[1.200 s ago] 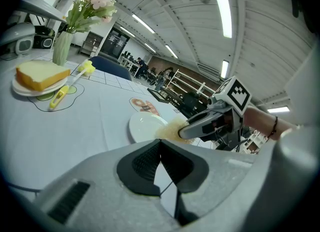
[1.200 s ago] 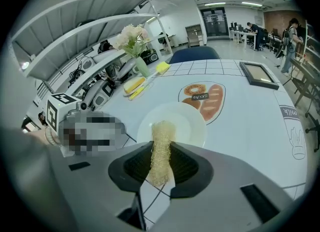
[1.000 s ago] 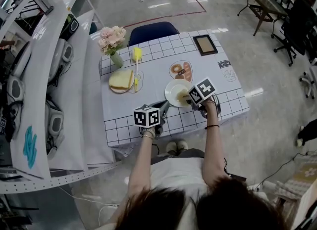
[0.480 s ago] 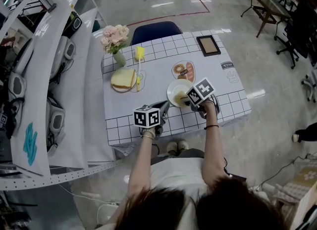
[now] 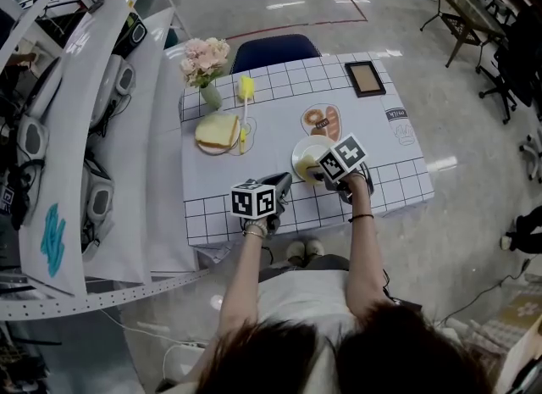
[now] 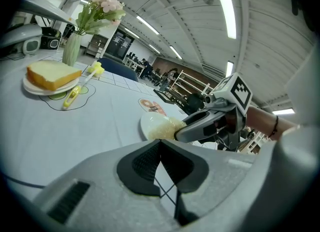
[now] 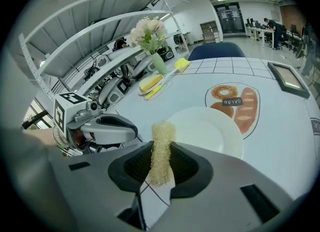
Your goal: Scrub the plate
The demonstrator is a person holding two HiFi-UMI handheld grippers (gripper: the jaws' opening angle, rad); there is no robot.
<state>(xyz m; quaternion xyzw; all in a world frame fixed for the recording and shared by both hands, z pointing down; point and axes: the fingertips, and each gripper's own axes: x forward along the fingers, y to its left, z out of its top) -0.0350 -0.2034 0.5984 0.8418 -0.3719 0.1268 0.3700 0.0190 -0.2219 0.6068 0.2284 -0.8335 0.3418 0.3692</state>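
Yellow scrubber in right jaws, plate beyond

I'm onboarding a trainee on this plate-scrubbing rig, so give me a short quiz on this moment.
1. At the white plate, the right gripper holds: A a spoon; B a scouring pad; C a cup.
2. True or false: the left gripper grips the plate.
3. Fill in: the vase holds ___.
Key: 1 B; 2 false, its jaws are shut on nothing; 3 flowers.
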